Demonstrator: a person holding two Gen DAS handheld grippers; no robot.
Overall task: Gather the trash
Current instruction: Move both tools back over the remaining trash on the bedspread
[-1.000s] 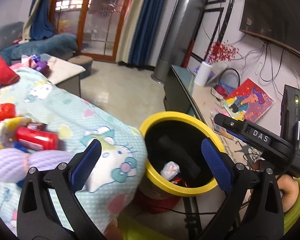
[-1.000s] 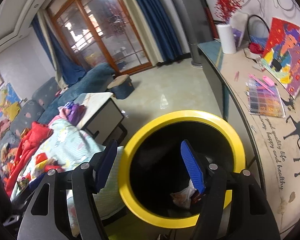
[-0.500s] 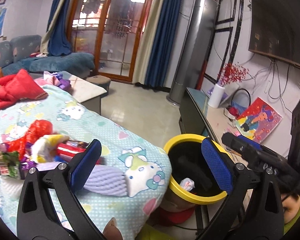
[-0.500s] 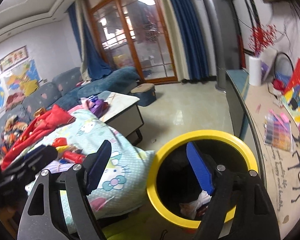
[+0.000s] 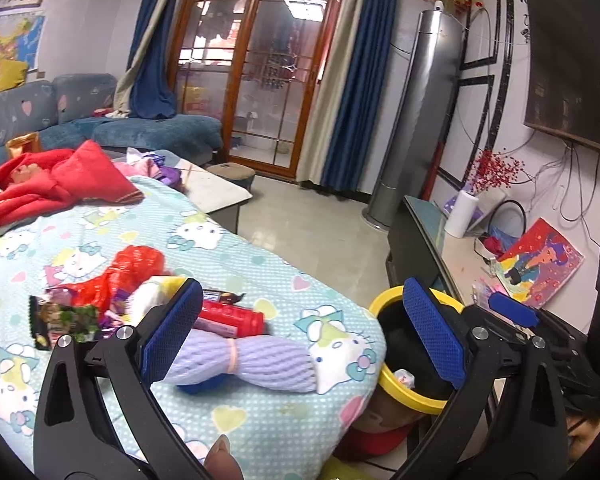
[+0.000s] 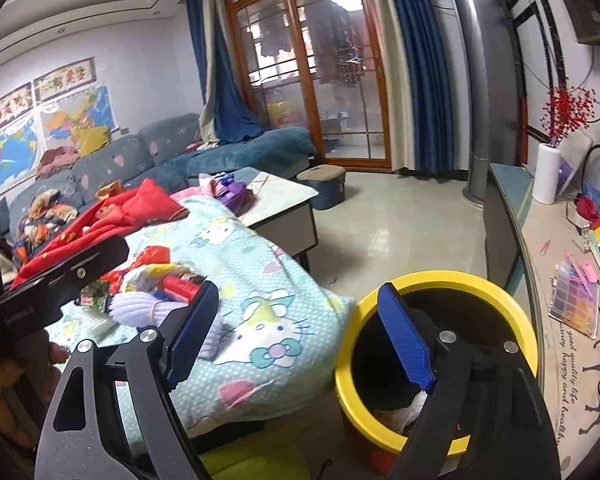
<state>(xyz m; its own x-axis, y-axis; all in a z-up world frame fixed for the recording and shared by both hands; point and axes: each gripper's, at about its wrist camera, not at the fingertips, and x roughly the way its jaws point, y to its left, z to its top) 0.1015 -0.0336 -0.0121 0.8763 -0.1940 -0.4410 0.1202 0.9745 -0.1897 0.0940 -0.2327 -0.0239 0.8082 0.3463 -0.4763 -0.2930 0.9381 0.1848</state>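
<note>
Both hand-held grippers have pulled back from the yellow bin (image 6: 440, 284) within the last second, left hand-held gripper (image 5: 304, 332) and right hand-held gripper (image 6: 300, 336) alike spread wide, nothing between the pads. A second ago they hung right over the bin mouth; now the views take in the blanket and the trash heap again. Reads as a drop just finished, next pick to come.

Trash pile (image 5: 140, 300) at 9 o'clock of the left gripper: red plastic bag (image 5: 136, 264), red wrapper (image 5: 230, 318), green packet (image 5: 66, 320), lilac foam net sleeve (image 5: 252, 360) nearest. Crumpled scraps already in the bin bottom.

Surface: Hello Kitty blanket (image 6: 256, 264), soft and lumpy, bin touching its edge at 3 o'clock. Room: blue sofa (image 6: 152, 156) at 11, glass doors (image 5: 260, 72) at 12, TV worktop (image 6: 556, 280) at 3.
</note>
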